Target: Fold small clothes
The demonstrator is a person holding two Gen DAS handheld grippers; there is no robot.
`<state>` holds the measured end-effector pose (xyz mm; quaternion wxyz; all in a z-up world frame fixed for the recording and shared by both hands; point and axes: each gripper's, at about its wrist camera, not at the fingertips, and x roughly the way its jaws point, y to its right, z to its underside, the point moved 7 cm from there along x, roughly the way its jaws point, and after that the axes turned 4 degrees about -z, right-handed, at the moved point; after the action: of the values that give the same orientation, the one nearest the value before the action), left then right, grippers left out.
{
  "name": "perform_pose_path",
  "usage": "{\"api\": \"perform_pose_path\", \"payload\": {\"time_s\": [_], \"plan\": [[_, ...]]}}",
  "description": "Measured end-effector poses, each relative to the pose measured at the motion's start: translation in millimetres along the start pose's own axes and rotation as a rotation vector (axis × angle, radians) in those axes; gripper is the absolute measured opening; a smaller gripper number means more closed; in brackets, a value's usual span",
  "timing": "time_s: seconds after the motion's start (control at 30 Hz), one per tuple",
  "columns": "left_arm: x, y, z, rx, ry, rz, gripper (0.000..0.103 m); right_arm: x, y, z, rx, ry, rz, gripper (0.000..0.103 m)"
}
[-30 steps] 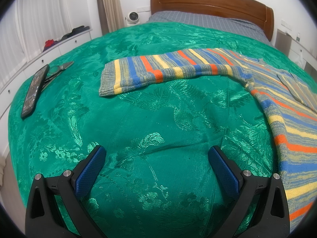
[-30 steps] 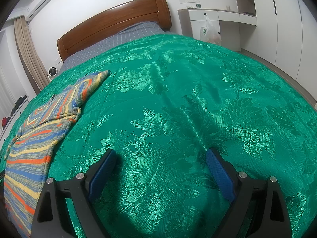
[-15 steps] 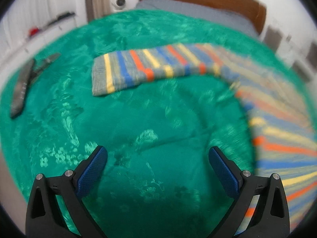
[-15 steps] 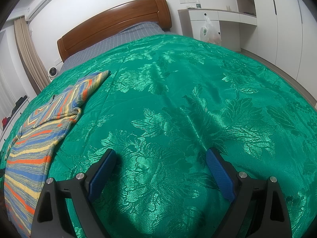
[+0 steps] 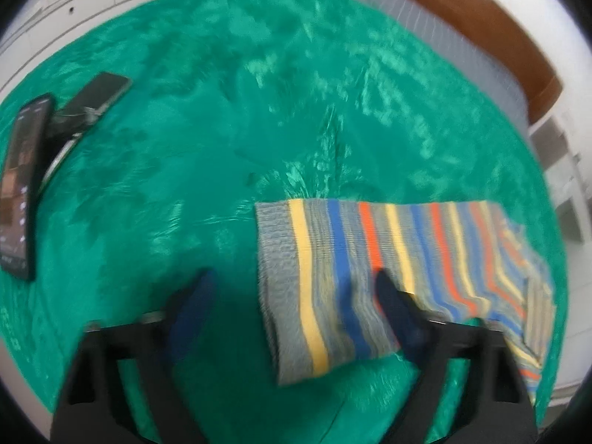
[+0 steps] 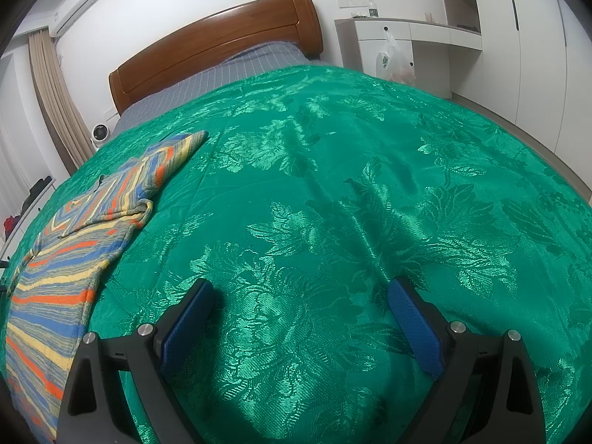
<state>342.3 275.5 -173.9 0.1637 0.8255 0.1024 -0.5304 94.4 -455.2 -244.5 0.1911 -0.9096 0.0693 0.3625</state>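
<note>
In the left wrist view, blurred by motion, a dark phone (image 5: pixel 18 188) is seen lying at the far left on the green bedspread (image 5: pixel 222 111), with a second dark flat device (image 5: pixel 98 94) just beside it. Further right, the left hand-held gripper (image 5: pixel 292 296) is pointed steeply down over the bedspread. Its jaws are closing but are apart; the cuff end of the striped sweater's sleeve (image 5: pixel 325 281) is seen between the blue pads, nearer the right pad (image 5: pixel 392 307) than the left one, and no pad is seen pressing on it. The sleeve is stretched to the right across the bedspread, toward the wooden headboard (image 5: pixel 499 26) at the upper right.

In the right wrist view, the striped sweater (image 6: pixel 66 259) is laid flat along the left side of the bed, its far sleeve folded across the body and ending in a cuff (image 6: pixel 188 142) toward the headboard. To the right of it, the right hand-held gripper (image 6: pixel 299 318) is held over bare bedspread, well apart from the garment, its jaws spread wide with nothing between them. At the far right, white cupboards (image 6: pixel 518 55) are seen along the wall, with a plastic bag (image 6: pixel 394 61) hung beside them.
</note>
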Motion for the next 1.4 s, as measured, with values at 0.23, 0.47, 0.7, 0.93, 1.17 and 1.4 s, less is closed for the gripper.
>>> {"api": "perform_pose_path", "payload": {"time_s": [0.23,0.47,0.7,0.93,1.17,1.4], "plan": [[-17,55,-32,0.166,0.033,-0.068,0.005,0,0,0,0.001,0.002,-0.003,0.095],[-111,207,-53,0.424,0.208,0.105,0.005,0,0,0,0.005,0.01,-0.012,0.095],[-117,355,15,0.645,0.218,0.236,0.006,0,0,0,0.005,0.011,-0.014,0.095],[-77,389,121,0.776,0.107,0.276,0.071,0,0,1,0.005,0.011,-0.014,0.095],[-69,279,96,0.717,0.166,0.149,0.072,-2,1,1,0.005,0.019,-0.023,0.095],[-19,226,106,0.853,0.073,0.081,0.075,-2,1,1,0.002,0.017,-0.019,0.095]]}}
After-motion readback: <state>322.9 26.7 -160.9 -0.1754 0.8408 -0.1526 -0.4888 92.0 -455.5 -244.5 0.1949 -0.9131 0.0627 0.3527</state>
